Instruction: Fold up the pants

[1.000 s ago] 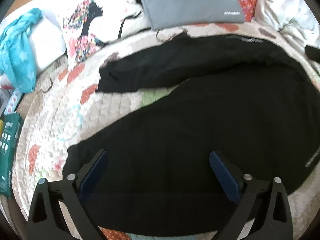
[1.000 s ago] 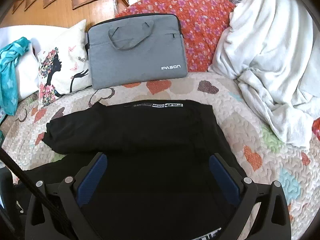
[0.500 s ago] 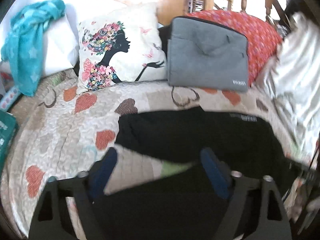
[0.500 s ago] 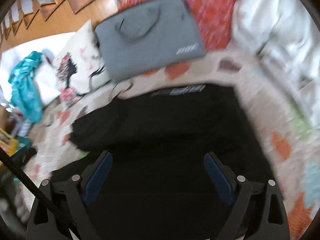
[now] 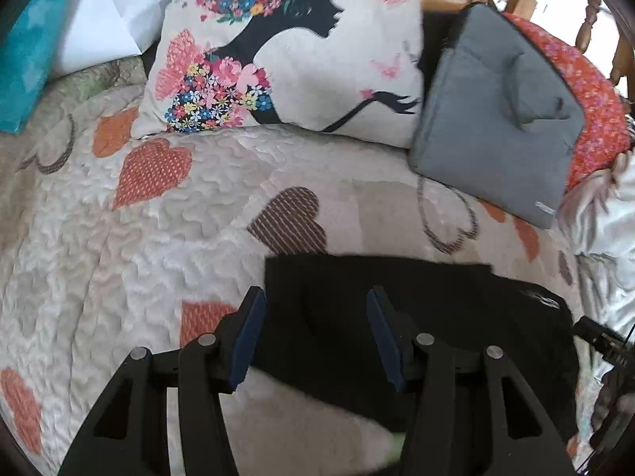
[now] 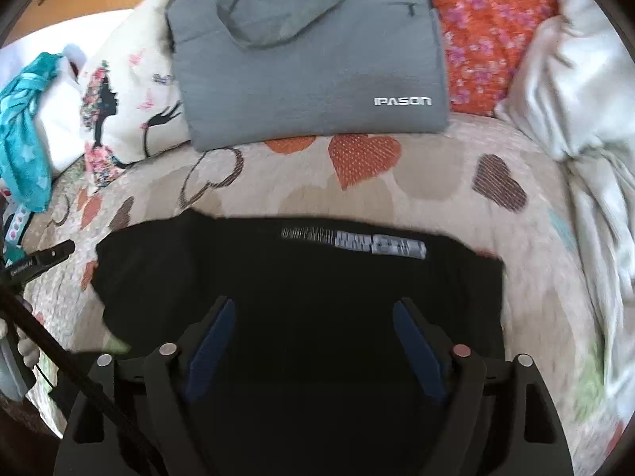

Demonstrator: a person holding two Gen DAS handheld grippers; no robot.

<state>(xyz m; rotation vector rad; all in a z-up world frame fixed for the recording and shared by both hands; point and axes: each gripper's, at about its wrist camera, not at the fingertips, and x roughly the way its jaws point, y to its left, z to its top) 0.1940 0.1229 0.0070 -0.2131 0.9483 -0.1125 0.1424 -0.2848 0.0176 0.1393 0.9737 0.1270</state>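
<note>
Black pants lie folded lengthwise on a quilted bedspread with heart patches. My left gripper hovers over the pants' far left corner. Its jaws are closing, with the cloth edge lying between the blue pads, and no pinch shows. In the right wrist view the pants fill the lower middle, with a grey waistband label at the far edge. My right gripper stands just short of that edge above the cloth. Its jaws are also closing, still wide apart, and grip nothing.
A grey laptop bag, a white pillow with a flowered silhouette and a red floral cushion line the back. A white blanket is heaped at right and a teal cloth at left. The left gripper's tip shows at the left edge.
Both grippers have moved forward over the pants toward the far edge. The left one swung from the near leg to the far left corner. Both pairs of jaws have narrowed, the left more.
</note>
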